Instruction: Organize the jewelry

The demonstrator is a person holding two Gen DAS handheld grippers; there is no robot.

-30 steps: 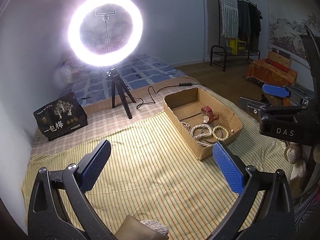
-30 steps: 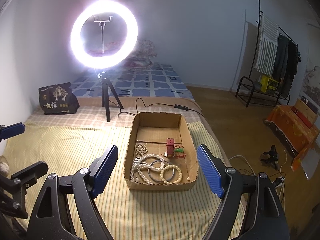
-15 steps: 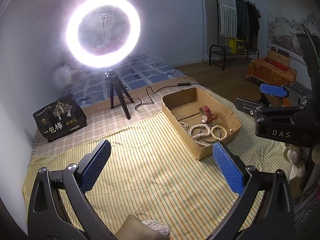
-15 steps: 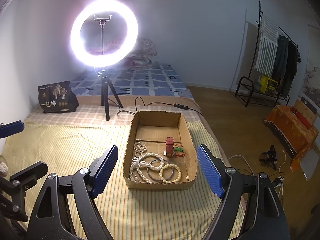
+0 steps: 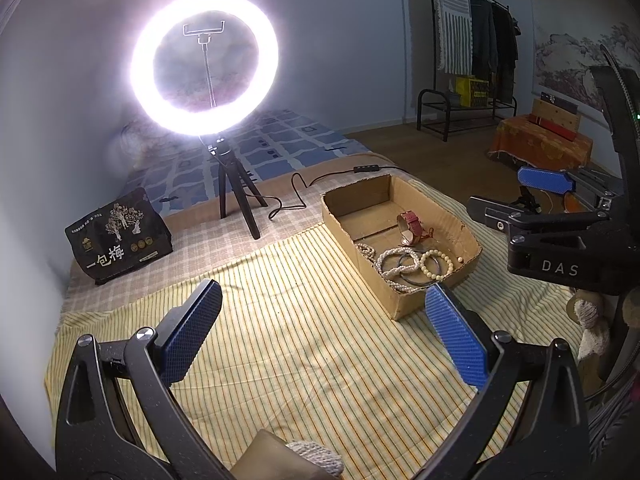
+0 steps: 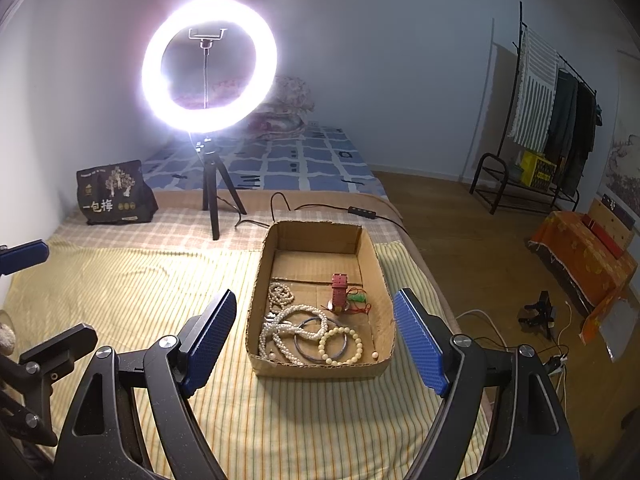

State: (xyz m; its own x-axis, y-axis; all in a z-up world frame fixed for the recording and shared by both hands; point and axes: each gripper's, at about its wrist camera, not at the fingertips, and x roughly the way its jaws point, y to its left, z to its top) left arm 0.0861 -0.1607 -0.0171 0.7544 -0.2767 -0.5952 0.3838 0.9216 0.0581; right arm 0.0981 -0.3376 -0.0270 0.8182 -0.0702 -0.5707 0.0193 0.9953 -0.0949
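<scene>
1. Far left, a black bag (image 6: 114, 194) sits on the checked cloth against the wall, and the lit ring light (image 6: 208, 64) stands on its tripod just right of it.
2. The left gripper (image 5: 322, 334) hangs over the striped bedspread (image 5: 280, 344), jaws spread wide, holding nothing.
3. The cardboard box (image 6: 256, 312) lies on the bedspread right of centre, its long axis running from the grippers toward the ring light.
4. Inside, at the near end, lie pearl strands (image 6: 286, 330), a cream bead bracelet (image 6: 340, 346) and a dark bangle (image 6: 308, 354); the red watch (image 6: 338, 292) sits mid-box.
5. The right gripper (image 6: 314, 342) faces the box's near end, jaws wide apart, empty.
6. Compared with 1 second ago, the box sits slightly farther left in the left view; otherwise little differs.
</scene>
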